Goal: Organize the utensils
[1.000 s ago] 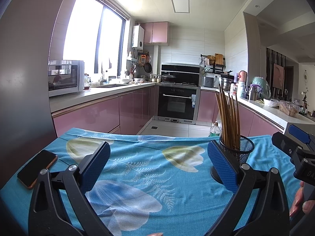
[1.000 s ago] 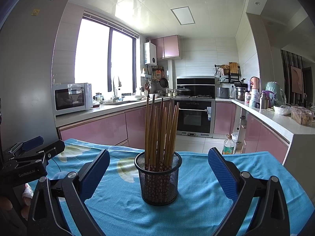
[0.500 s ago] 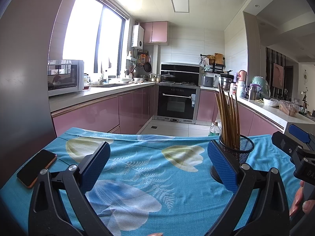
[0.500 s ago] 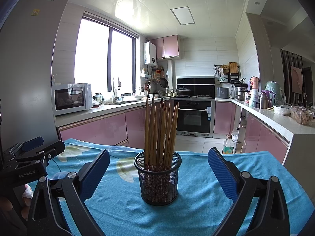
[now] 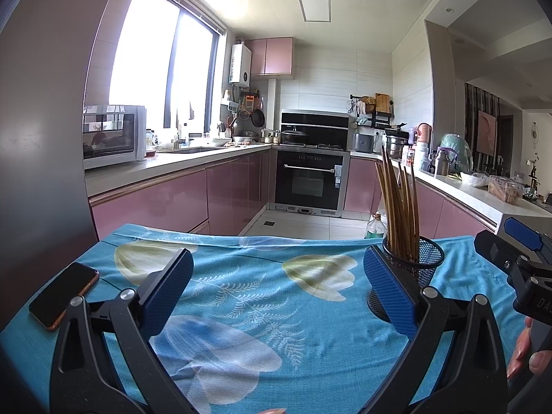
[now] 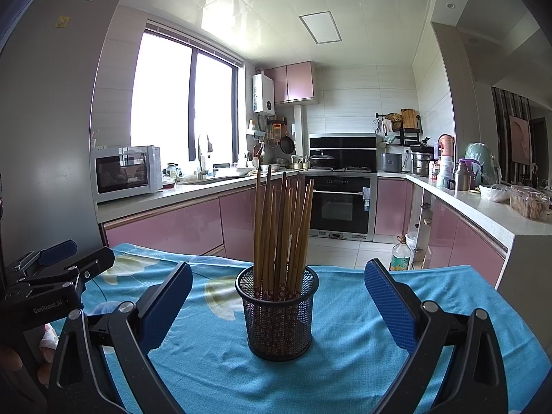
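Observation:
A black mesh cup stands upright on the blue flowered tablecloth and holds several brown chopsticks. My right gripper is open and empty, its jaws wide apart to either side of the cup, a little nearer than it. In the left wrist view the cup with its chopsticks stands behind my right-hand pad. My left gripper is open and empty over the cloth, to the left of the cup.
A phone lies near the table's left edge. The table's far edge drops to the kitchen floor. Pink cabinets, an oven and worktops stand beyond. A grey fridge is at the left.

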Demonstrator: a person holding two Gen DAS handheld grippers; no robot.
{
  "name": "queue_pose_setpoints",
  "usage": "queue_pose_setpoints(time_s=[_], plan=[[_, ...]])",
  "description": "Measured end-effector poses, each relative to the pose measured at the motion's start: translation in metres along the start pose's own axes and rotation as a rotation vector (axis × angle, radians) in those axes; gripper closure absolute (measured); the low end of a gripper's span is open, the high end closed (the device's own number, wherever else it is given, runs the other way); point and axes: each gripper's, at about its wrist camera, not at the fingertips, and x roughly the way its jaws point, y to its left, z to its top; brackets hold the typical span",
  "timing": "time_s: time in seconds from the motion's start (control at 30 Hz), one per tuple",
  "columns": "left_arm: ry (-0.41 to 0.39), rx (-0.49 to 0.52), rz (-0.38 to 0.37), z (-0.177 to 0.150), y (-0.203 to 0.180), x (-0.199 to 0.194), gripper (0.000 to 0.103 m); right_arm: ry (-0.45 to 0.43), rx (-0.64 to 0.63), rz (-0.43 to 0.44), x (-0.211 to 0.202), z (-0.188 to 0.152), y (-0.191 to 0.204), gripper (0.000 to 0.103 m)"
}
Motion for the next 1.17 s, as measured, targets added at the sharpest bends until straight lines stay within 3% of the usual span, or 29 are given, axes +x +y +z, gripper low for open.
queue_pose_setpoints(time_s=[0.87,1.03,1.1,1.17], plan=[[-0.019,0.022,0.036,0.003,-0.002,-0.002,0.006,0.011,0.004,0.007,0.003,-0.003,0.001,0.006],[0.075,0.02,0.003,0.001,-0.002,0.013,0.006,0.067,-0.002,0.003,0.009,-0.009,-0.009,0.006],[0.136,0.034,0.024,-0.003,-0.001,0.025,0.006,0.126,-0.002,-0.038,0.017,-0.014,-0.024,0.006],[0.196,0.025,0.028,-0.007,0.005,0.037,0.006,0.237,0.006,-0.112,0.033,-0.022,-0.048,0.006]])
